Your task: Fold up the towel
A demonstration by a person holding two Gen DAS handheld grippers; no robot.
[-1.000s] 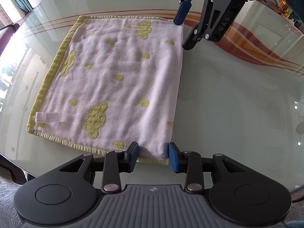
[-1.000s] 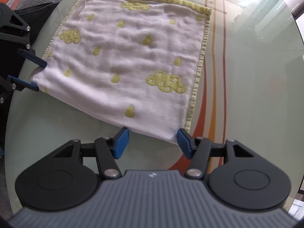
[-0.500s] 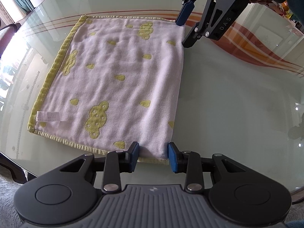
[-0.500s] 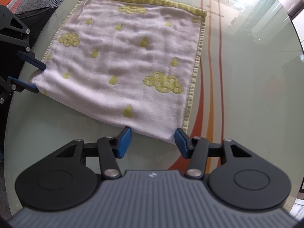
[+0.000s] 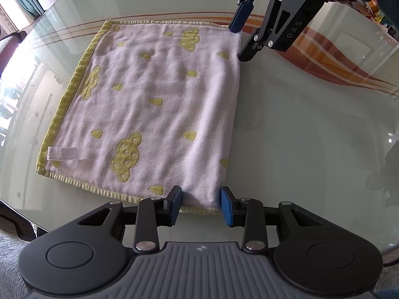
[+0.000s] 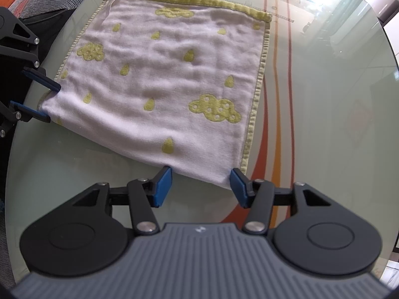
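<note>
on the glass table [image 5: 299,124] the pink towel [image 5: 154,104] with yellow clouds lies flat. the left gripper [image 5: 200,203] has its jaws apart around the near corner of the fold. the right gripper [image 6: 200,183] has wide jaws around the other corner, not pinching.

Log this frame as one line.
stage: pre-grasp | left hand-held gripper: open, straddling near corner | right hand-held gripper: open, at far corner | pink cloud-print towel: flat on glass table
</note>
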